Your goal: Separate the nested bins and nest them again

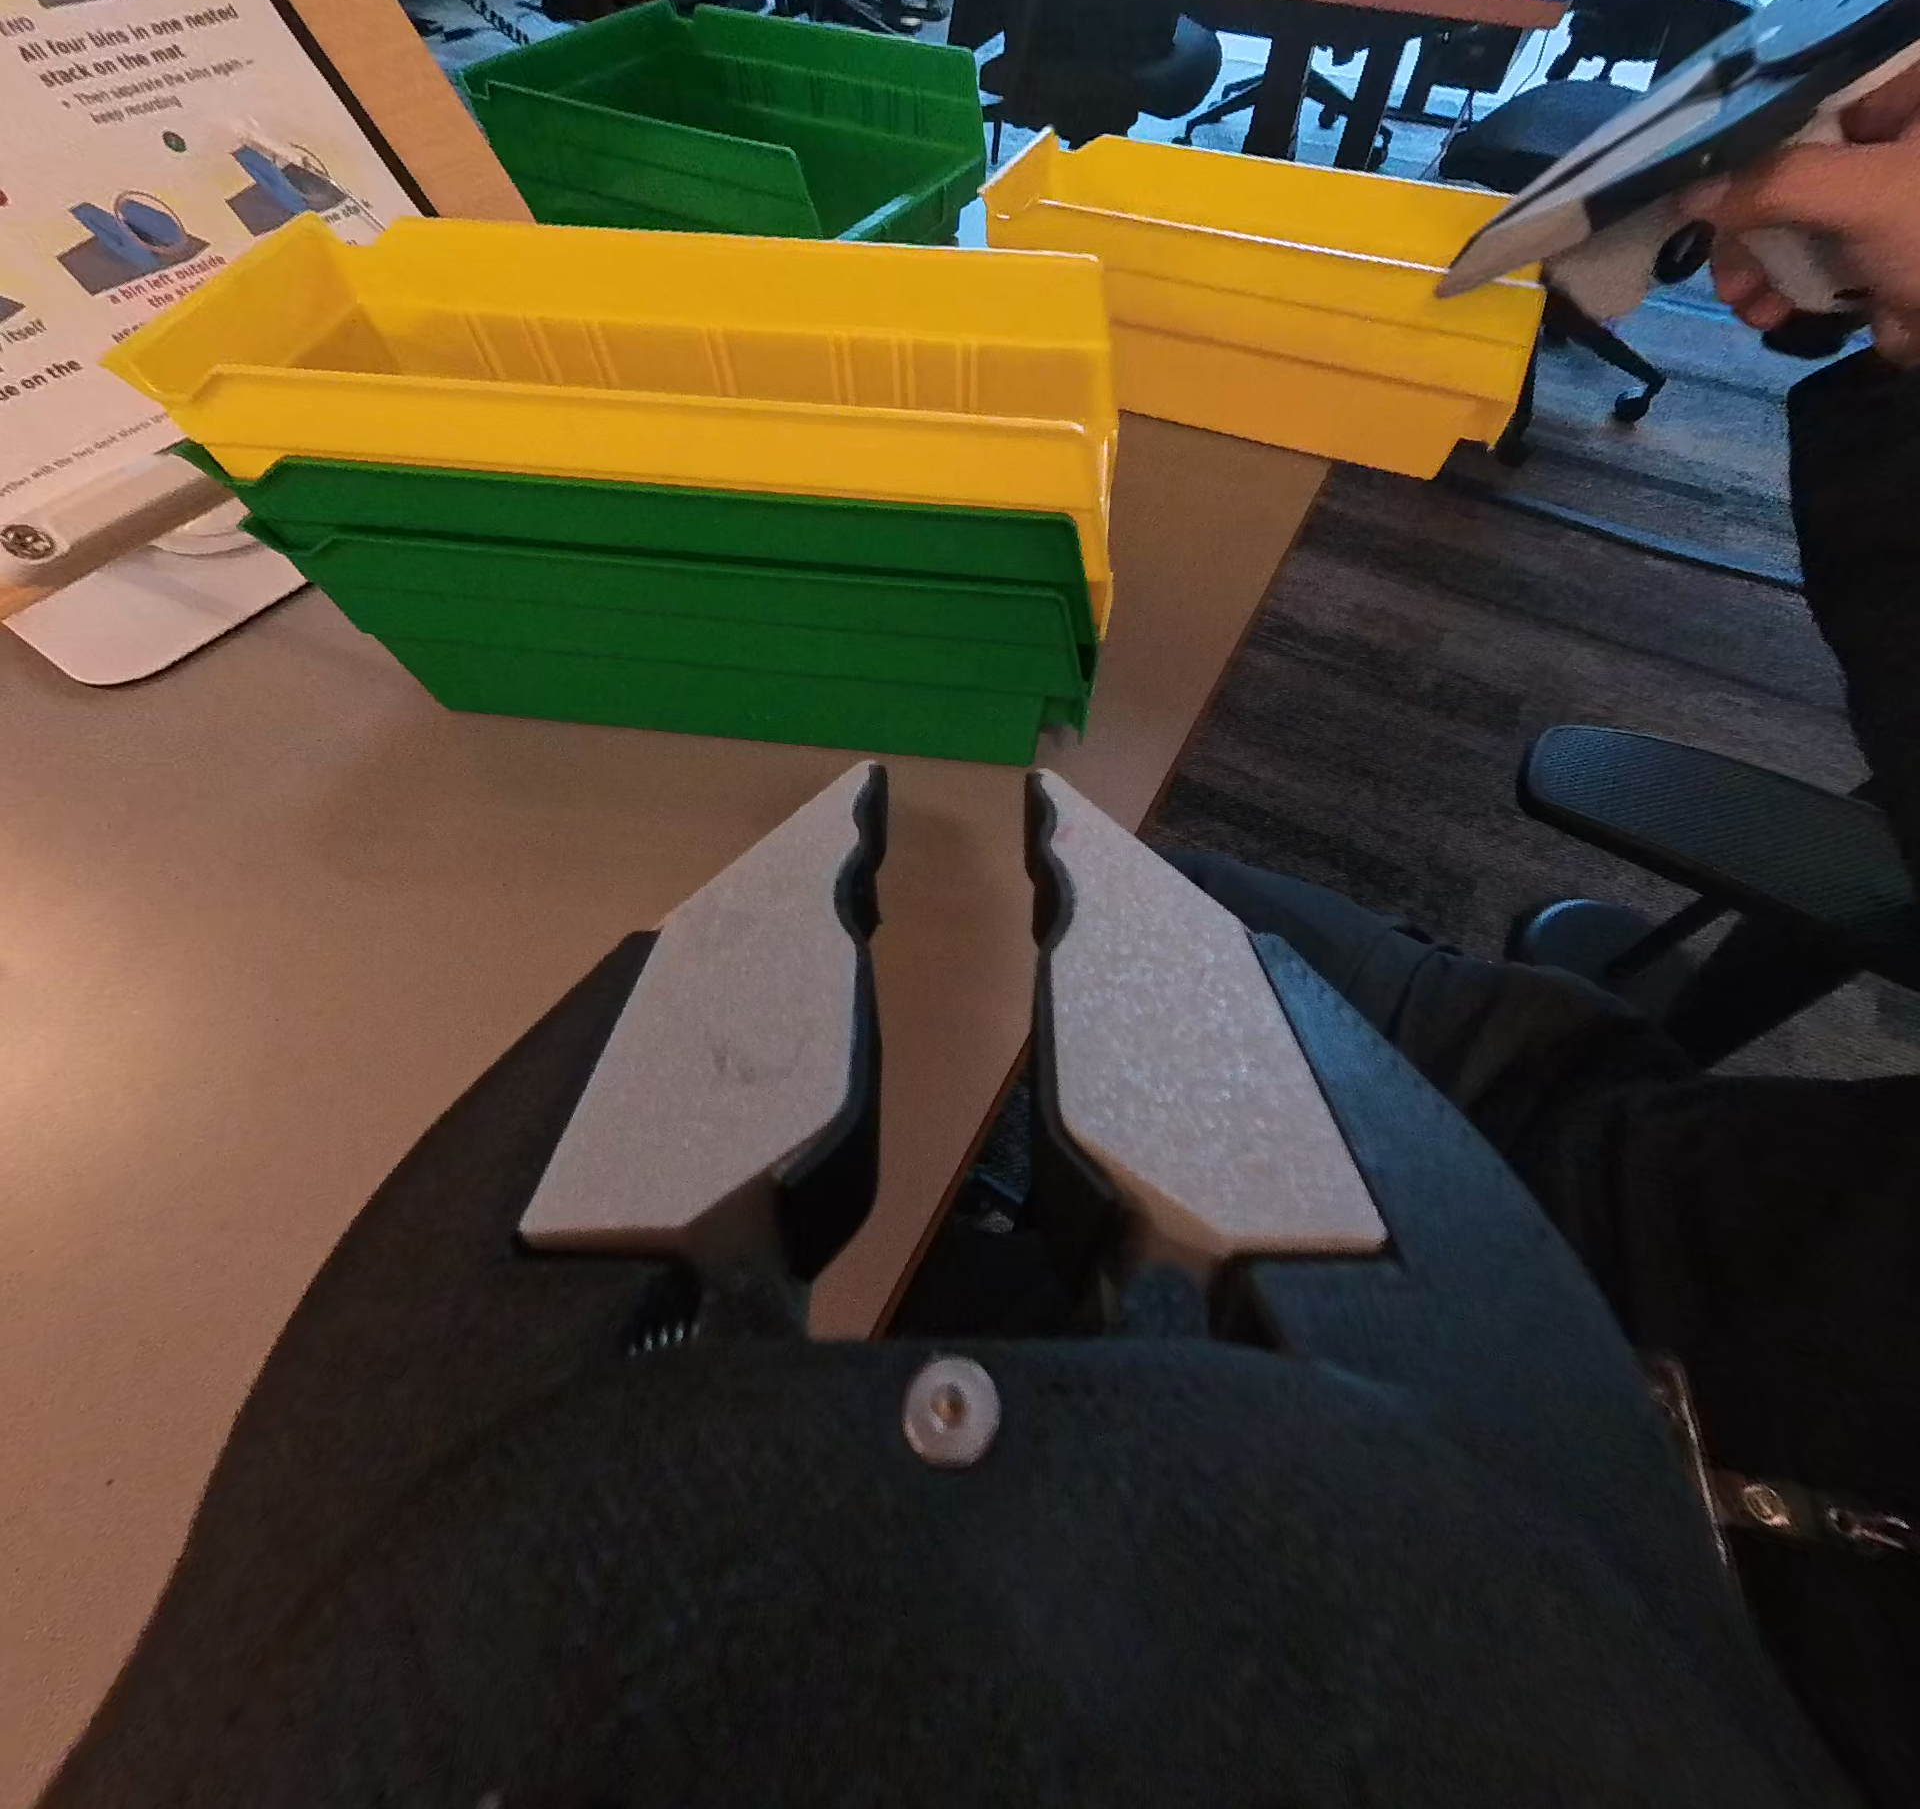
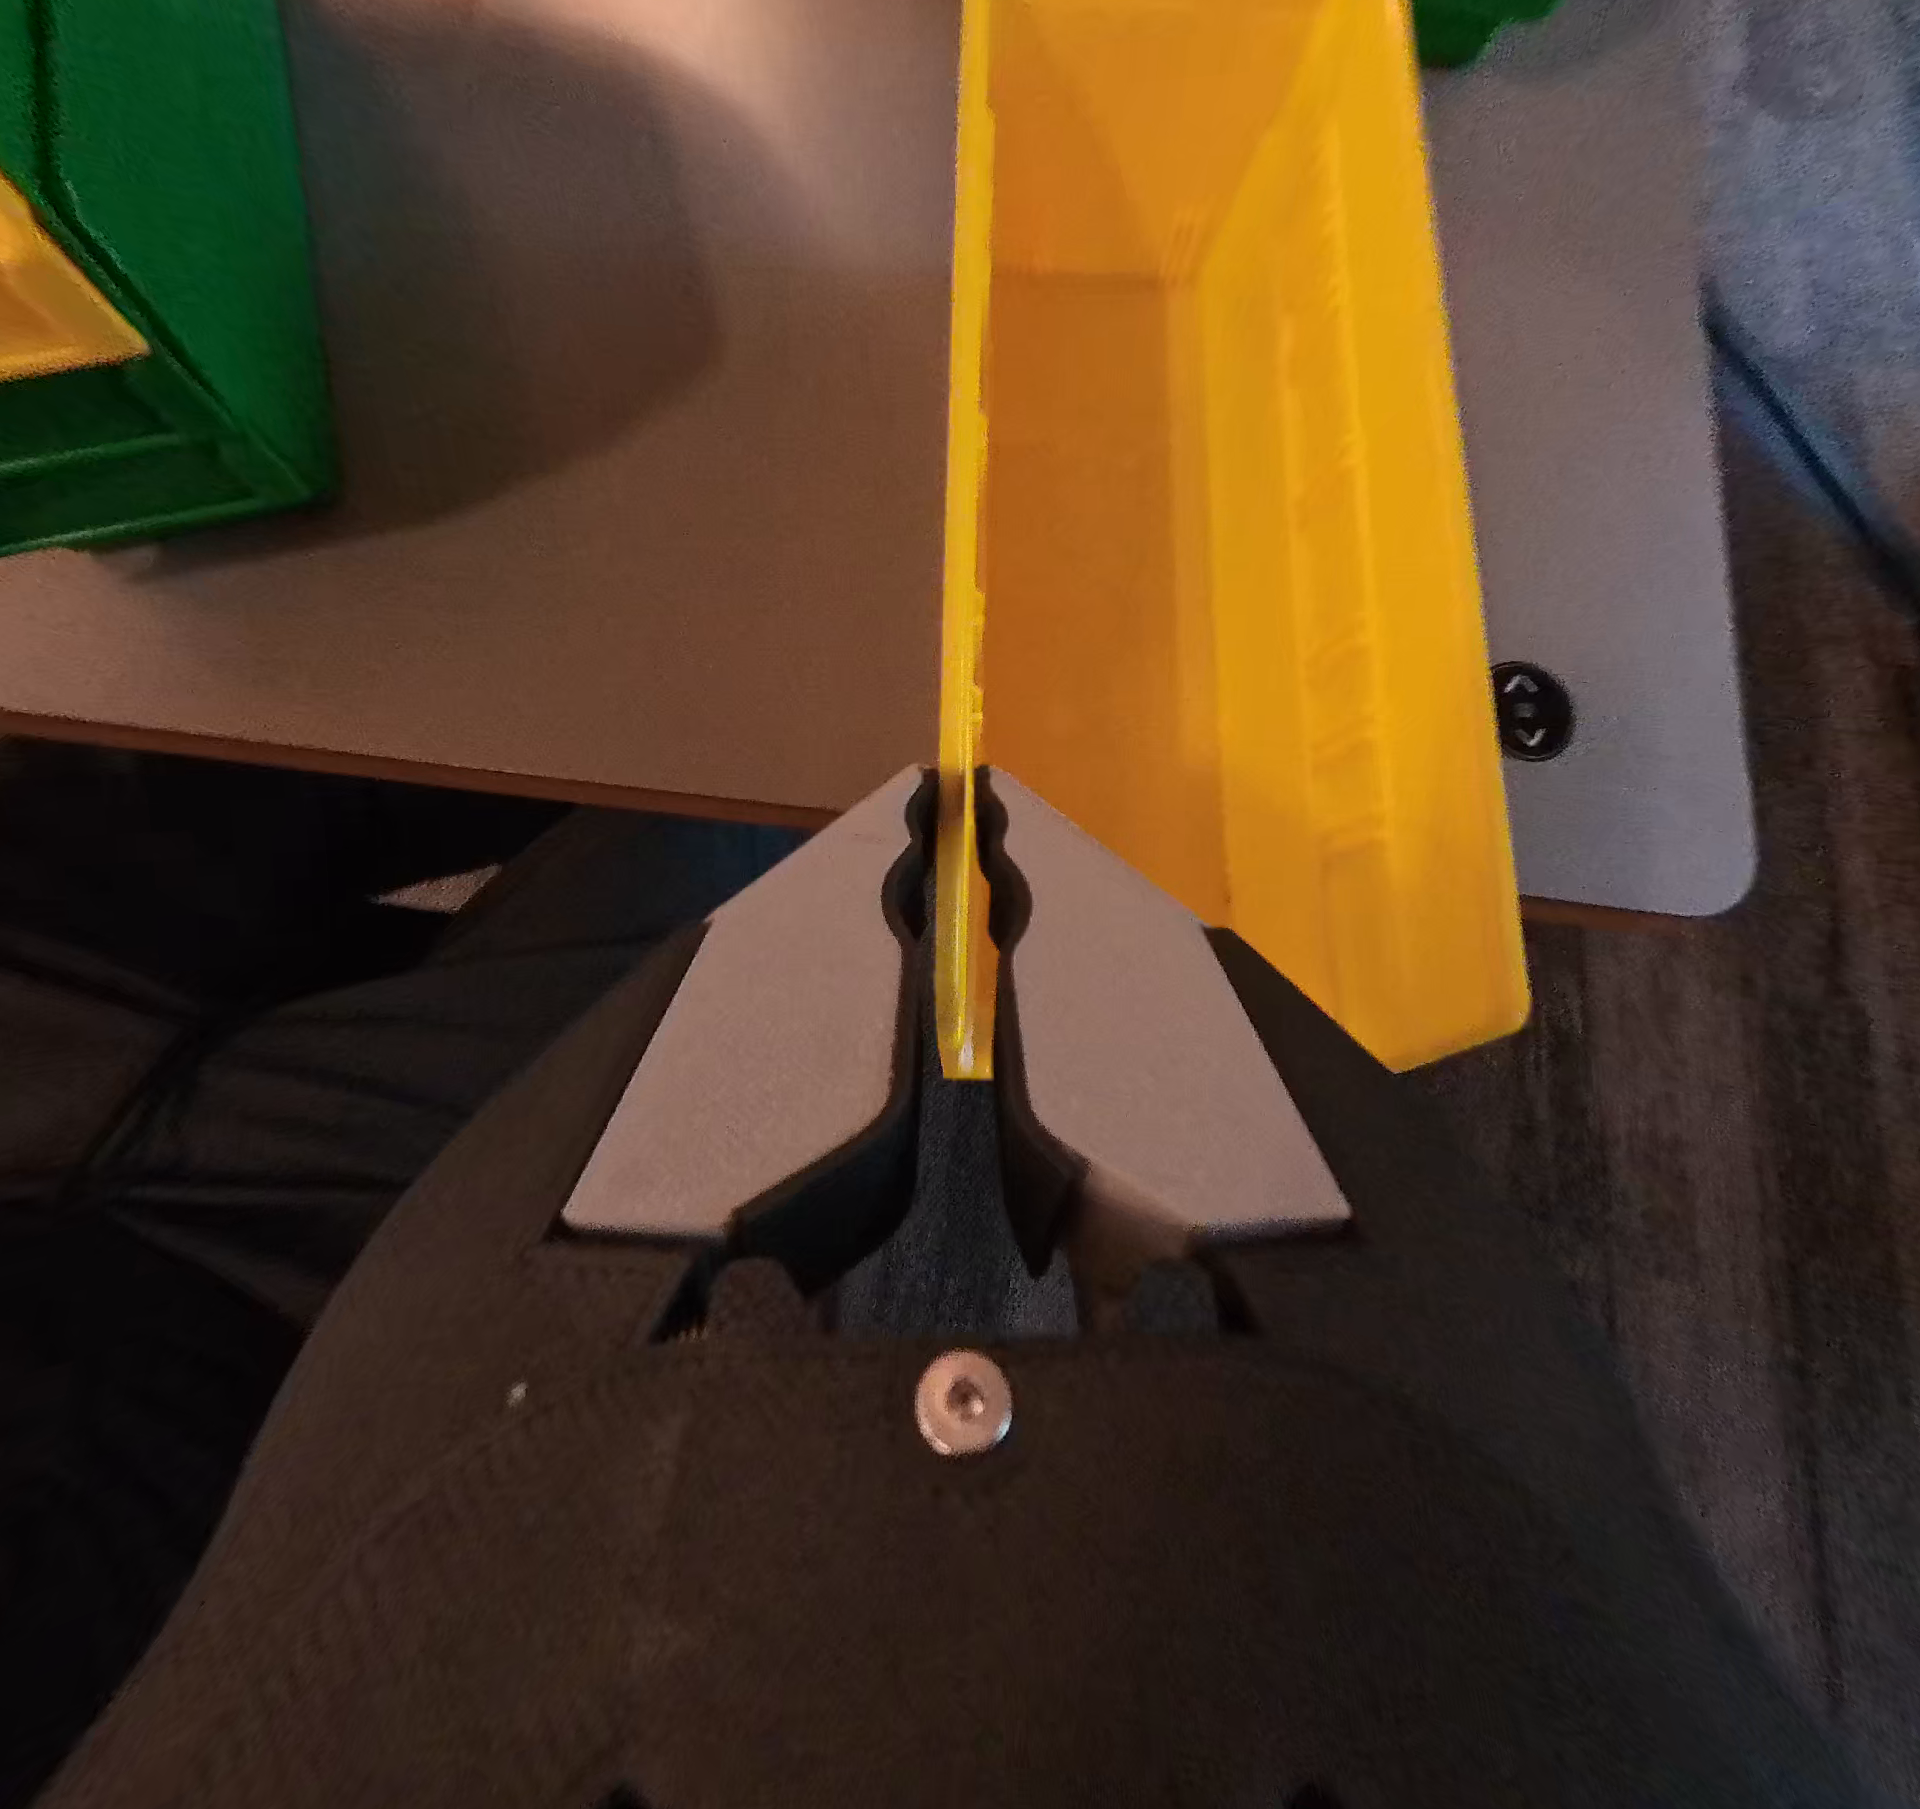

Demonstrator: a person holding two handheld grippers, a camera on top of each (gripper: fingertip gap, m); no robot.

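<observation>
Grey desk (image 1: pixel 260 928), office chairs behind: one yellow bin (image 1: pixel 1278 305) is lifted clear.
My right gripper (image 2: pixel 961 824) pinches its wall; my left gripper (image 1: pixel 956 803) hangs part-open, empty, facing the stack (image 1: pixel 675 554). Next, I'd set it down.

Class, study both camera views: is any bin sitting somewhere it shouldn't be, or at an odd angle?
Yes. The lone yellow bin hangs past the table edge, off the surface, gripped by one wall in the right tongs. The nested stack sits square; the left tongs are empty.
</observation>
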